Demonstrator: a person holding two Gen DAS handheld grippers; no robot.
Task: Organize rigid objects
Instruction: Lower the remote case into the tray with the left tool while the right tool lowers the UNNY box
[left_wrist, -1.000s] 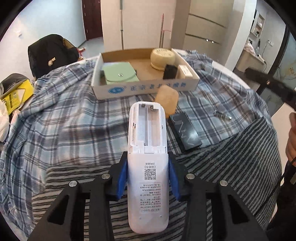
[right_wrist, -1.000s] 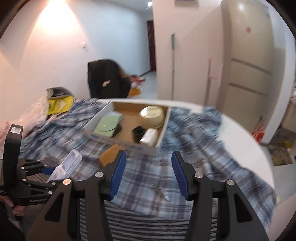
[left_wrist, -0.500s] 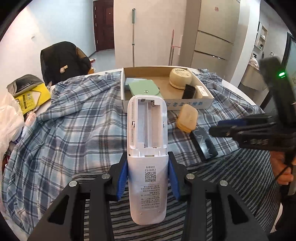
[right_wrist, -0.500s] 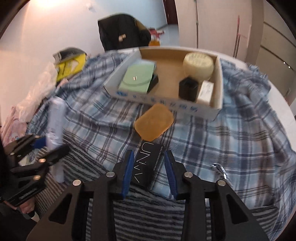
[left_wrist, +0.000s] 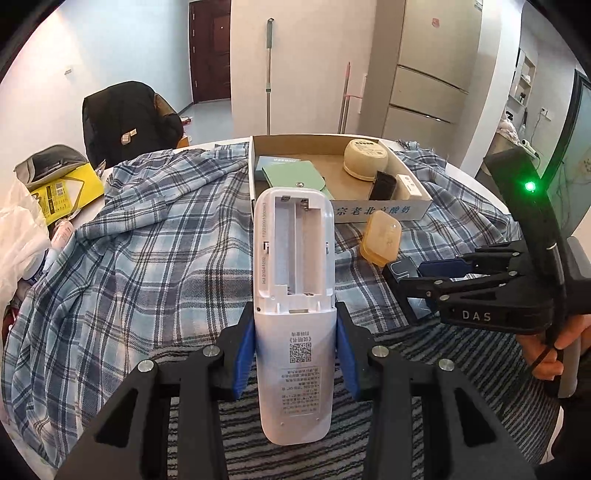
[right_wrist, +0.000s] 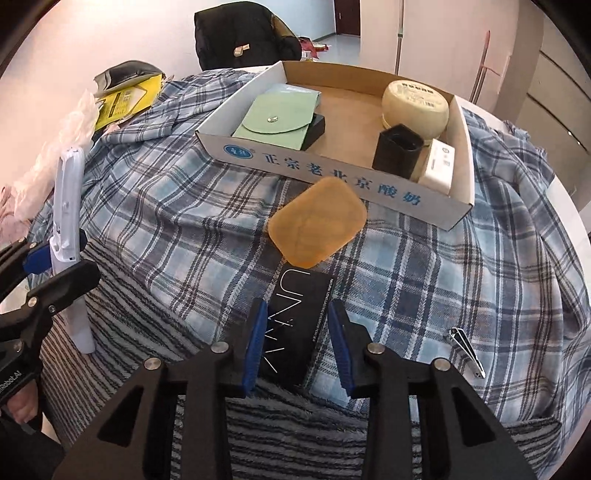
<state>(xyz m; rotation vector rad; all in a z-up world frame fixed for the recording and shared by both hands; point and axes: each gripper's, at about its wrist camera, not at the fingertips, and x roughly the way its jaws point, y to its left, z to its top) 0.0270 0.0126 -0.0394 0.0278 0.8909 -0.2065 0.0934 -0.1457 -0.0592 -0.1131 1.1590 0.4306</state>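
Note:
My left gripper (left_wrist: 295, 325) is shut on a white remote (left_wrist: 295, 258) that faces up with its battery bay uncovered, held above the striped cloth. The same left gripper (right_wrist: 55, 258) and remote (right_wrist: 66, 206) show at the left edge of the right wrist view. A black "UNNY" box (right_wrist: 295, 325) lies on the cloth. My right gripper (right_wrist: 295, 321) straddles it, jaws narrowed, with a sliver of cloth still showing beside the right pad. In the left wrist view the right gripper (left_wrist: 413, 277) sits low over that box (left_wrist: 402, 267).
A cardboard tray (right_wrist: 332, 173) at the back holds a green pouch (right_wrist: 277, 118), a cream tub (right_wrist: 415, 103), a black cup (right_wrist: 397, 151) and a white box (right_wrist: 437, 166). An amber case (right_wrist: 317, 227) leans at its front wall. A metal clipper (right_wrist: 465, 347) lies right.
My right gripper dropped from high over the table, tipped downward and narrowed its jaws around the black box. The left gripper shifted a little, still holding the remote.

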